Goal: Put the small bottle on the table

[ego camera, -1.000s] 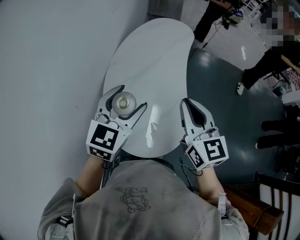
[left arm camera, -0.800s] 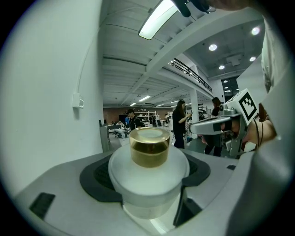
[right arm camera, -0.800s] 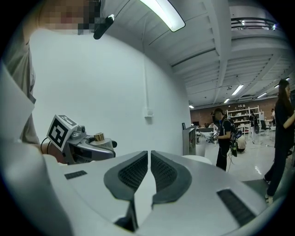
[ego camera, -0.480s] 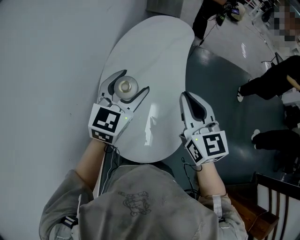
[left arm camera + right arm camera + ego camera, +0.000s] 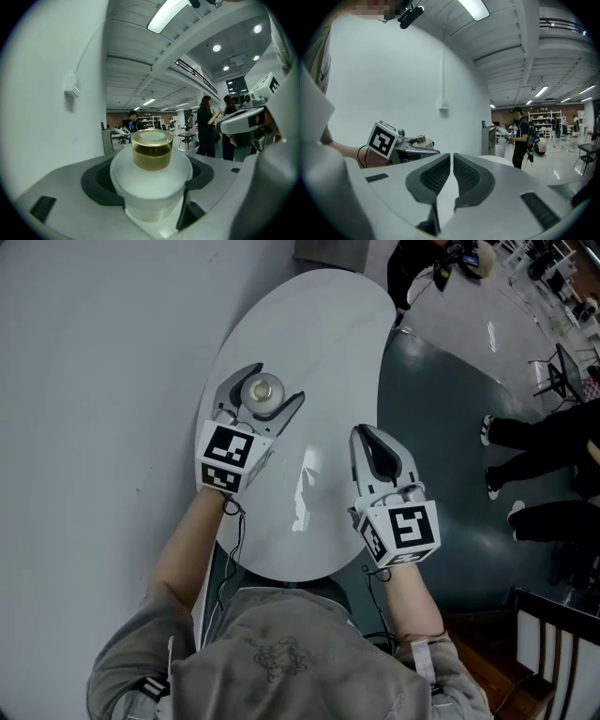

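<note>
Small bottle clamped in my left tool, above the tabletop's left edge

I am gripping the small bottle with the left tool. Both pads are pressing on its frosted white body, and its gold cap is standing upright between them (I cannot tell whether its base is touching the white tabletop). The right tool is hovering well apart from it, over the near right edge, its jaws closed to a thin slit and holding nothing. Black-and-white square markers are showing on both cubes.
</note>
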`<action>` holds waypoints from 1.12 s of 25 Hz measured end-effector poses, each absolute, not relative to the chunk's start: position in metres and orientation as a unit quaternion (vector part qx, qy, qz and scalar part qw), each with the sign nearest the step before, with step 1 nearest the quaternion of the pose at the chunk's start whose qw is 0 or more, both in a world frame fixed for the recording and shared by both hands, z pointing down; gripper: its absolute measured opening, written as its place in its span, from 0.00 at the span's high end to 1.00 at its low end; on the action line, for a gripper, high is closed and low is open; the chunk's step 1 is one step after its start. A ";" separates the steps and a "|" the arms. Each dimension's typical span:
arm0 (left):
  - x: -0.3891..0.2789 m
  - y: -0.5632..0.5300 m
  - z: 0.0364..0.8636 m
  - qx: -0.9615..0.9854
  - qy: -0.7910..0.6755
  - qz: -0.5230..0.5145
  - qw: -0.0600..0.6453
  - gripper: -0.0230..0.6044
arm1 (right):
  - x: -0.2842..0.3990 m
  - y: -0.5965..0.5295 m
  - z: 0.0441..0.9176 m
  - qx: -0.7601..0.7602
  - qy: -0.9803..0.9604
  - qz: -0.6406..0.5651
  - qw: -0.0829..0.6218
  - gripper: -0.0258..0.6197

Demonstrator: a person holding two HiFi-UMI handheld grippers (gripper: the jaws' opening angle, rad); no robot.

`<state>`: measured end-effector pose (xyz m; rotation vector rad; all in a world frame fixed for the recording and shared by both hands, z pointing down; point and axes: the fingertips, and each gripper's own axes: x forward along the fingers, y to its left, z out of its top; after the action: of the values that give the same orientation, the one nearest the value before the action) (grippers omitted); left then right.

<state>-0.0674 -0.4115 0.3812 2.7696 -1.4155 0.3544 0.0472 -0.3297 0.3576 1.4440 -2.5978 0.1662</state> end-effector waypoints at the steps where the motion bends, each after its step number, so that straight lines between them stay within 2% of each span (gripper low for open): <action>1: -0.066 -0.418 0.387 0.885 -0.451 0.115 0.004 0.42 | 0.048 -0.335 0.363 0.487 -0.867 0.061 0.084 0.90; 10: -0.056 -0.463 0.457 0.890 -0.443 0.107 0.009 0.42 | 0.046 -0.366 0.416 0.497 -0.857 0.099 0.098 0.90; 28: -0.040 -0.508 0.627 0.897 -0.404 0.170 0.057 0.42 | 0.042 -0.382 0.521 0.500 -0.840 0.151 0.144 0.90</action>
<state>-0.0395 -0.5078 0.6274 2.7210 -1.2251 0.5161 0.0421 -0.3816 0.5211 1.4419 -2.4214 0.4356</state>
